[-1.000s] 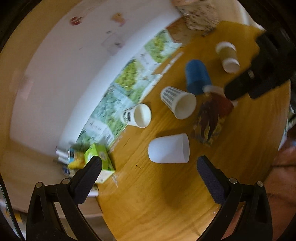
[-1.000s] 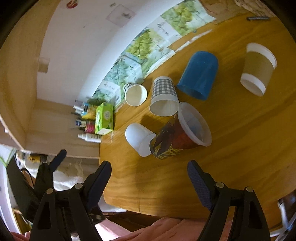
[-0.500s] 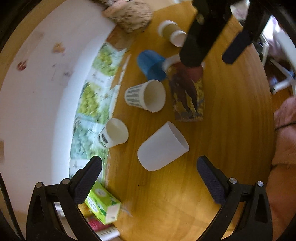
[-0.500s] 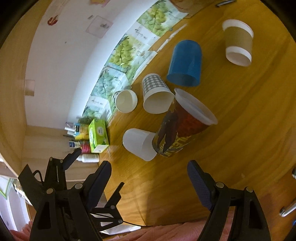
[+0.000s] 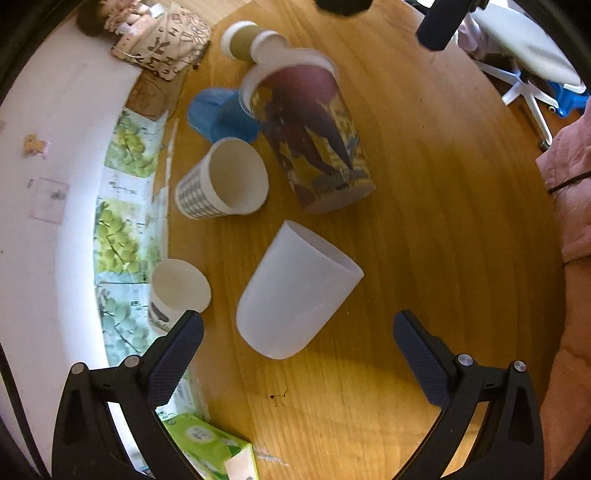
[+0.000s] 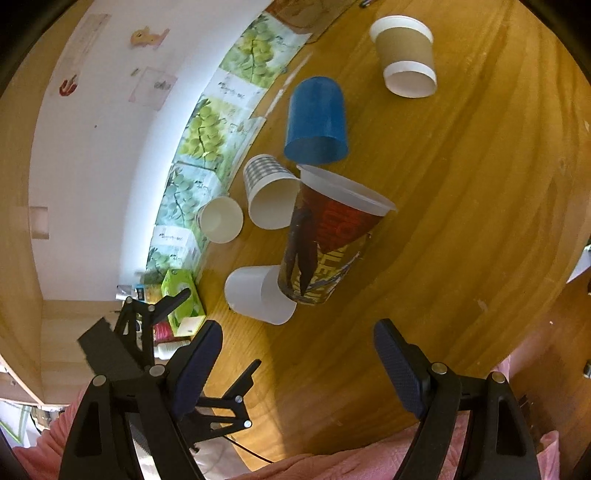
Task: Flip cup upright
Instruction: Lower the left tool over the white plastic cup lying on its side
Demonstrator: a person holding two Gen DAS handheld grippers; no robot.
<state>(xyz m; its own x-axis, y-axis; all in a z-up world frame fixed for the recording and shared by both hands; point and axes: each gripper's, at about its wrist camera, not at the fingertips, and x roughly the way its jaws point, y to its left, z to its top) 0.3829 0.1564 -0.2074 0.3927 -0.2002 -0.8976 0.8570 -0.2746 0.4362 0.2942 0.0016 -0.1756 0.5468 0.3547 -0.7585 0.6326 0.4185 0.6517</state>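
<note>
In the left wrist view the printed cup (image 5: 314, 140) covers part of the blue cup (image 5: 214, 118) and of the brown cup's (image 5: 243, 40) mouth, and its rim is smeared by blur; the right gripper (image 5: 436, 22) is cut off by the top edge, so its state is unreadable. In the right wrist view the printed cup (image 6: 325, 243) hides part of the white cup's (image 6: 255, 295) rim. The green box (image 5: 207, 450) is cut by the bottom edge, and its print is illegible.

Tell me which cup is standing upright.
The tall printed red-and-yellow cup; the blue, white, checked, brown and small paper cups all lie on their sides.
</note>
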